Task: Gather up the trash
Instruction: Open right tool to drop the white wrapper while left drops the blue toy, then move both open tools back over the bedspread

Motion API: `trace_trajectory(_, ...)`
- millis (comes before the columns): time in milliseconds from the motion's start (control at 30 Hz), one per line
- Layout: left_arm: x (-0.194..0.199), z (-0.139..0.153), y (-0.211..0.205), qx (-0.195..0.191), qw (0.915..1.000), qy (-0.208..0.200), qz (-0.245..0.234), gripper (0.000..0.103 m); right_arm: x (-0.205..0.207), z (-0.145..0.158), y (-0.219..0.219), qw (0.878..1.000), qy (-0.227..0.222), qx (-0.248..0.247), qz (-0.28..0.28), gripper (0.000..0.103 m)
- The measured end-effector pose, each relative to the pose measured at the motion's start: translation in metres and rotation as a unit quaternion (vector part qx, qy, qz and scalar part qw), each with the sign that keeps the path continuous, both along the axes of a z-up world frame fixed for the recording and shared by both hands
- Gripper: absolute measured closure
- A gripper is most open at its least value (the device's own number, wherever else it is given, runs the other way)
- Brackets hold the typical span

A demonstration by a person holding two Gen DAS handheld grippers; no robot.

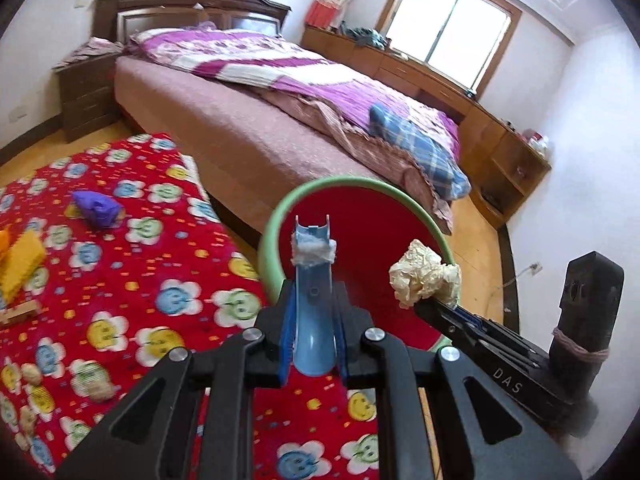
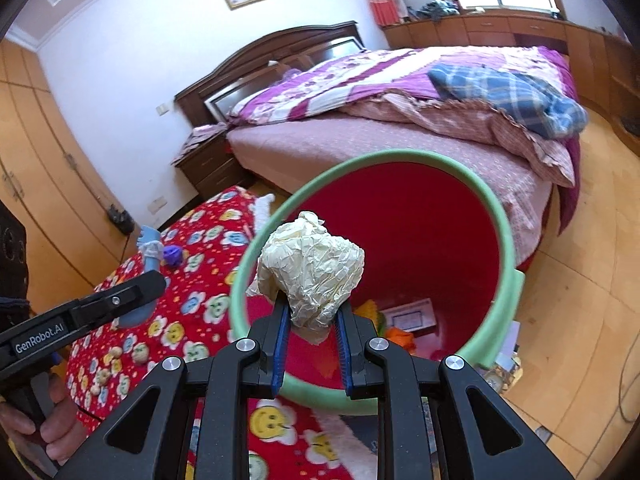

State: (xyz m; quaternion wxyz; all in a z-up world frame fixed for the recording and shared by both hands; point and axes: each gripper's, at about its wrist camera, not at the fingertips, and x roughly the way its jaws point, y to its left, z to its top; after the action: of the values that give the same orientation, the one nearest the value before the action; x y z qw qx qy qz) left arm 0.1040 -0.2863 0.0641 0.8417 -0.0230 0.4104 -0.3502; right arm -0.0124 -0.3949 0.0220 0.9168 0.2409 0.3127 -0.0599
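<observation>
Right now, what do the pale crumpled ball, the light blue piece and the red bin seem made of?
Crumpled ball: cream paper, matte, by its sharp creases. Light blue piece: smooth molded plastic, slightly glossy, with a whitish fibrous wrap, perhaps tape or tissue. Red bin: likely plastic, its inner wall evenly glossy; its green rim looks matte.

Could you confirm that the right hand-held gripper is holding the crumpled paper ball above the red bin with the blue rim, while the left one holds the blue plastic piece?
Nearly: the rim is green, not blue, as the right wrist view shows. The right hand-held gripper holds the crumpled paper ball above the red bin with the green rim, while the left hand-held gripper holds the blue plastic piece.
</observation>
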Motion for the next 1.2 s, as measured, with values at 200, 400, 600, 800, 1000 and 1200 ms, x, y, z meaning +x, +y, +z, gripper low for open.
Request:
trace_trajectory(200,0.001,-0.013,-0.028,0.009,0.9994,0.007,-0.032,0.087,-0.004,-0.007,-0.013,1.000,0.009,0.002,-0.017,0.081)
trace_trajectory(400,-0.001,-0.014,-0.031,0.017,0.9994,0.001,-0.032,0.077,-0.005,-0.010,-0.019,0.999,0.013,0.009,-0.028,0.073)
trace_trajectory(600,0.001,-0.014,-0.018,0.016,0.9998,0.006,-0.010,0.076,-0.004,-0.010,-0.017,0.999,0.014,0.012,-0.032,0.058)
trace_trajectory(800,0.001,-0.011,0.000,0.017,0.9998,0.005,0.013,0.076,-0.004,-0.007,-0.013,0.999,0.012,0.008,-0.035,0.053)
trace_trajectory(1000,0.002,-0.006,0.020,0.015,0.9992,0.002,0.036,0.076,-0.004,-0.001,-0.005,0.999,0.006,0.003,-0.032,0.051)
trace_trajectory(1200,0.001,-0.002,0.046,0.008,0.9981,0.003,0.061,0.076,-0.004,0.010,0.010,1.000,-0.004,-0.006,-0.020,0.051)
